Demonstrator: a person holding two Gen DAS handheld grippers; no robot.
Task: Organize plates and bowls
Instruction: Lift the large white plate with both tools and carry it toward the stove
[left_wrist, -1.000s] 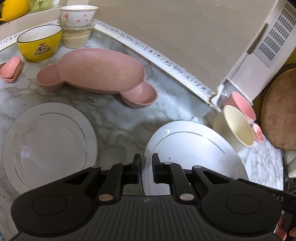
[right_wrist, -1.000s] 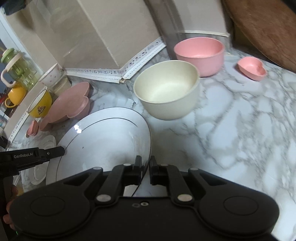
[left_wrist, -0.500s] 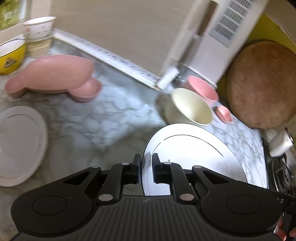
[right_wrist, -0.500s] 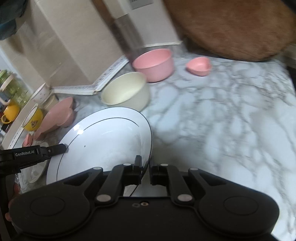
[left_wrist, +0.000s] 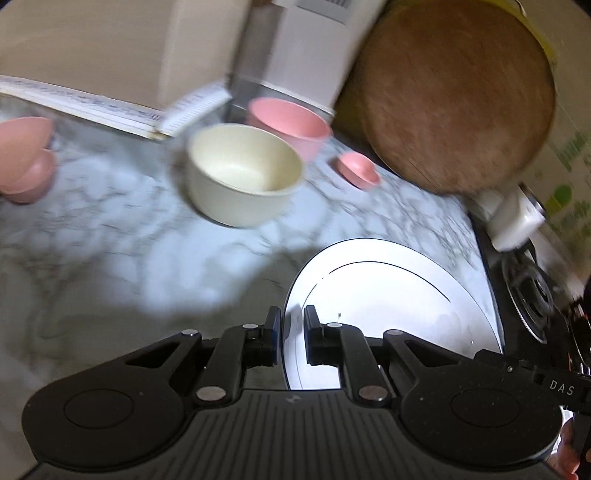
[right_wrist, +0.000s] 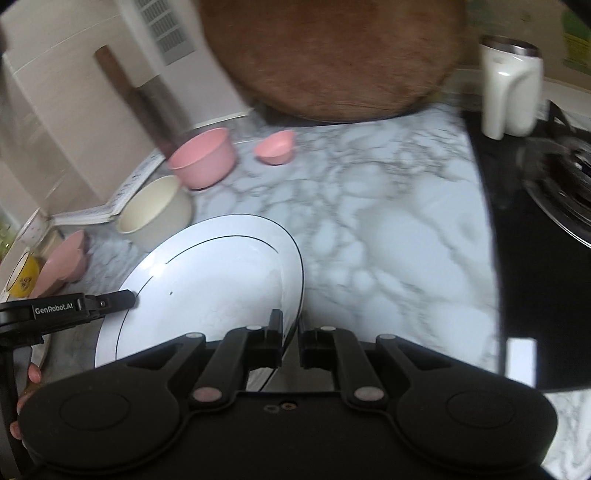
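Both my hands have carried the white plate (right_wrist: 207, 280) across the marble counter (right_wrist: 388, 236) since a second ago: the second white plate and the long pink dish that filled my left view have slid out at the left, and the round wooden board (left_wrist: 458, 96) and the black stove (right_wrist: 535, 295) have come in at the right. My left claw (left_wrist: 291, 332) is pinched on the plate's left rim, my right claw (right_wrist: 290, 332) on its right rim, each pair of fingers pressed together on the thin edge, so the plate hangs between them, clear of the counter and tilted a little. What the coming move turns on, I judge, is the open marble ahead of and to the right of the plate, between the cream bowl (left_wrist: 242, 173) near the back edge and the stove edge. My right claw is the nearer one to that patch; the cream bowl, the pink bowl (left_wrist: 291, 123) behind it and the small pink dish (left_wrist: 358, 170) lie ahead of my left claw. The plate has no long axis, so only its tilt matters when I lower it
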